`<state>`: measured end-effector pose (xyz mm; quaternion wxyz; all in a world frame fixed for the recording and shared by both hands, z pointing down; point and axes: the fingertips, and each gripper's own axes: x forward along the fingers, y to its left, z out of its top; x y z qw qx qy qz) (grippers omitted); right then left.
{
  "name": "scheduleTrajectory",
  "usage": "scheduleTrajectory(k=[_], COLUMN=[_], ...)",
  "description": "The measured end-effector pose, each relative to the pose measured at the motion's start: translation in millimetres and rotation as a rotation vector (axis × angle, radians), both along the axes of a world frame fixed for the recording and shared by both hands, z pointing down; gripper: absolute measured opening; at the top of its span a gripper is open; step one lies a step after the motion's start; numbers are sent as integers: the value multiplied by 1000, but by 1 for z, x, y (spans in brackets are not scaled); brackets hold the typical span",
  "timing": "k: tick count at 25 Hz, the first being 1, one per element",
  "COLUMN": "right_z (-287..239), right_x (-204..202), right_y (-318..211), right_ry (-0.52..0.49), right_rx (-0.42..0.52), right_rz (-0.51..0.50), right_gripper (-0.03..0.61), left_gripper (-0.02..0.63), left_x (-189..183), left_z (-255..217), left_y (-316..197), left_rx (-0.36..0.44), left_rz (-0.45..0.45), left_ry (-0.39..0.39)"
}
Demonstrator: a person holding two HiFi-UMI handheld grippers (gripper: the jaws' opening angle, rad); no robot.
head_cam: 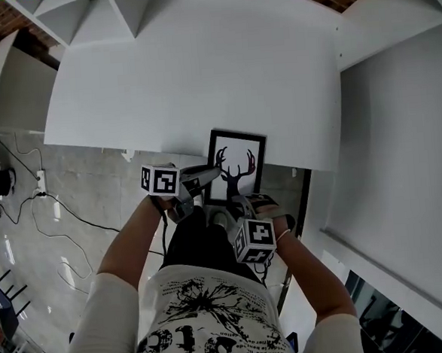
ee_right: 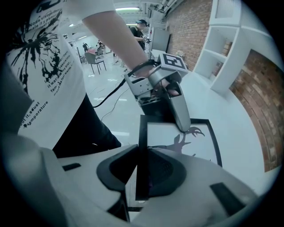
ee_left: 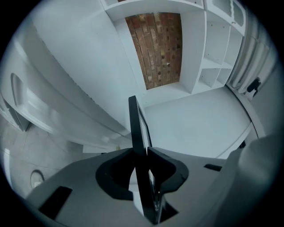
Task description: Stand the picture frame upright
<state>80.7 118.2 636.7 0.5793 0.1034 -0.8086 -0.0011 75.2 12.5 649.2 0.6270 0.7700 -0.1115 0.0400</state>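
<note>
at the near edge of the white counter, the thin black rectangular picture frame with a stag-antler print lies close to flat. its near end reaches past the counter's rim toward the person. the left hand-held gripper is clamped on the frame's left rail, which runs edge-on between its jaws. the right hand-held gripper is clamped on the near rail and points steeply down. whether the far end touches the counter i cannot tell.

the frame looks light and stiff, a slim moulding round a flat print, so it should swing up as one piece without bending. the front is probably glazed or glossy, which would make it fragile and slippery. the rails, not the face, are the places to grip, and both holds sit there. such a narrow bite on a thin rail could let the frame pivot or slip. no prop at the back is visible.
</note>
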Motion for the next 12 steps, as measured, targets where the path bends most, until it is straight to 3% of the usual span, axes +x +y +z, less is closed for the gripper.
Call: scheduleTrajectory(k=[9, 12], right_z=[-2, -11], right_x=[1, 5], right_y=[-3, -13], right_ry=[-44, -132], right_rx=[40, 42], right_rz=[30, 130], right_gripper=[76, 142], left_gripper=[81, 80], left_x=[2, 2], left_z=[-1, 0], left_y=[-4, -4], left_rx=[-92, -96], left_rz=[-24, -30], left_ry=[0, -1])
